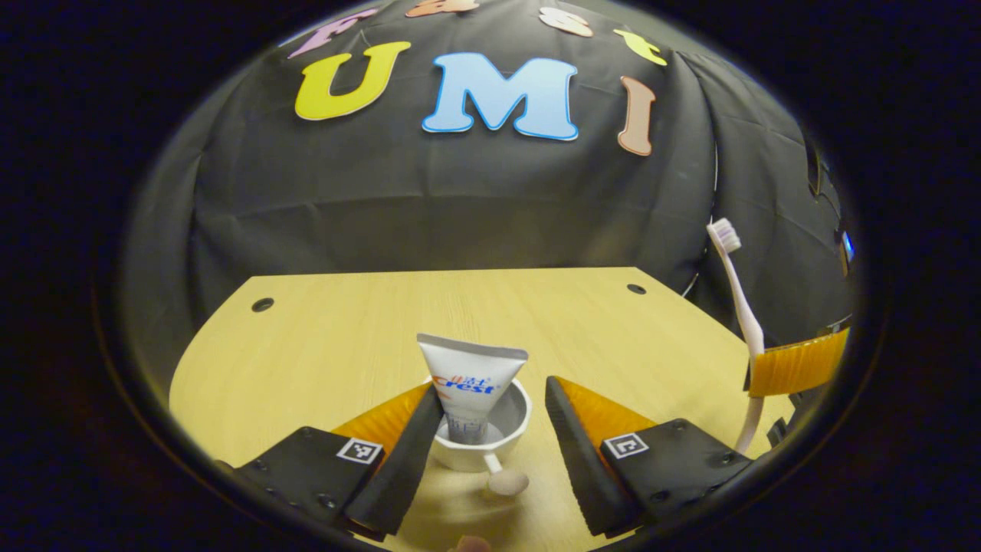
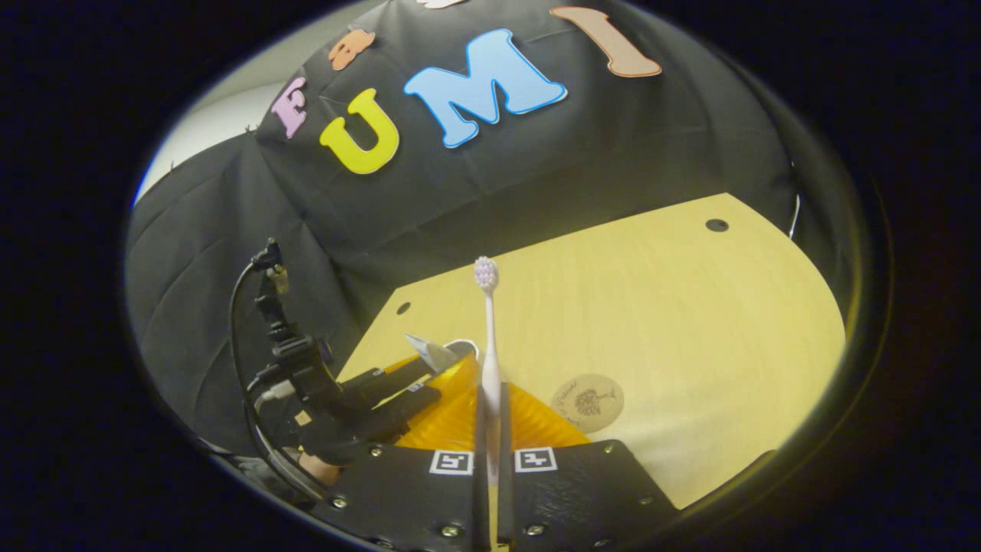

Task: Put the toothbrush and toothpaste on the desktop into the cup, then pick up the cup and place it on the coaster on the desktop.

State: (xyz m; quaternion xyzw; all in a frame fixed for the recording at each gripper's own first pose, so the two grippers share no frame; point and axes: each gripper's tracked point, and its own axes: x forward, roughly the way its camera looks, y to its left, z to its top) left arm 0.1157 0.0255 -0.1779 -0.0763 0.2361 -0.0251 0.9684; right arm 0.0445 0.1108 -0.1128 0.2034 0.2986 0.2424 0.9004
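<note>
A white cup stands on the wooden table, with the white toothpaste tube upright inside it. My left gripper is open around the cup, one finger at each side; the near-left finger lies close against the cup and tube. At the right of the left gripper view, a pink-white toothbrush stands bristles up, held in my right gripper. In the right gripper view, my right gripper is shut on the toothbrush handle. The round brown coaster lies just right of it.
In the right gripper view, the left gripper with its cables sits low at the left, the tube's tip poking up beside it. The table has small holes near its far corners. The black cloth wall rises behind it.
</note>
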